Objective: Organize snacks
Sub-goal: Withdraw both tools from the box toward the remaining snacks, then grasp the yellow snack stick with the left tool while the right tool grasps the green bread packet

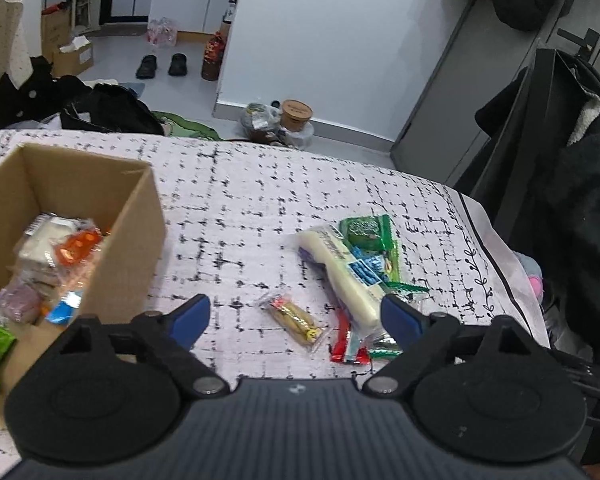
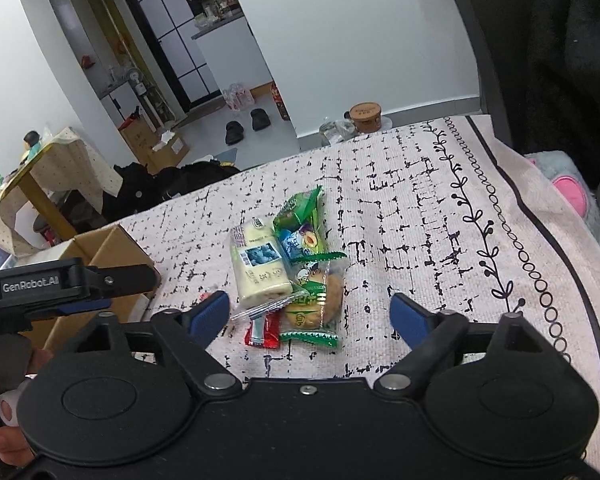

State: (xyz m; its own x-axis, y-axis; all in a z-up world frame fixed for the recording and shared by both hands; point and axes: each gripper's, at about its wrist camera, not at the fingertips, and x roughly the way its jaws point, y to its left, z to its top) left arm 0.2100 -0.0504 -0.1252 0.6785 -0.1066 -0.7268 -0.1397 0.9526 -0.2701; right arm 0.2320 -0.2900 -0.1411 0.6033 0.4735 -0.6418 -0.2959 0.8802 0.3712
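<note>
Left gripper (image 1: pixel 296 316) jaws apart, empty, over small clear snack pkt (image 1: pixel 294 322) at frame ctr. Right gripper (image 2: pixel 310 314) also apart, empty, above snack pile (image 2: pixel 290 264) mid-frame. Cardboard box (image 1: pixel 134 236) w/ snacks at left. All on patterned cloth (image 1: pixel 240 200).

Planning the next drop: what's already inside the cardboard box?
The cardboard box holds several wrapped snacks: an orange packet, a pale one, a purplish one. Anything beneath them is covered.
</note>
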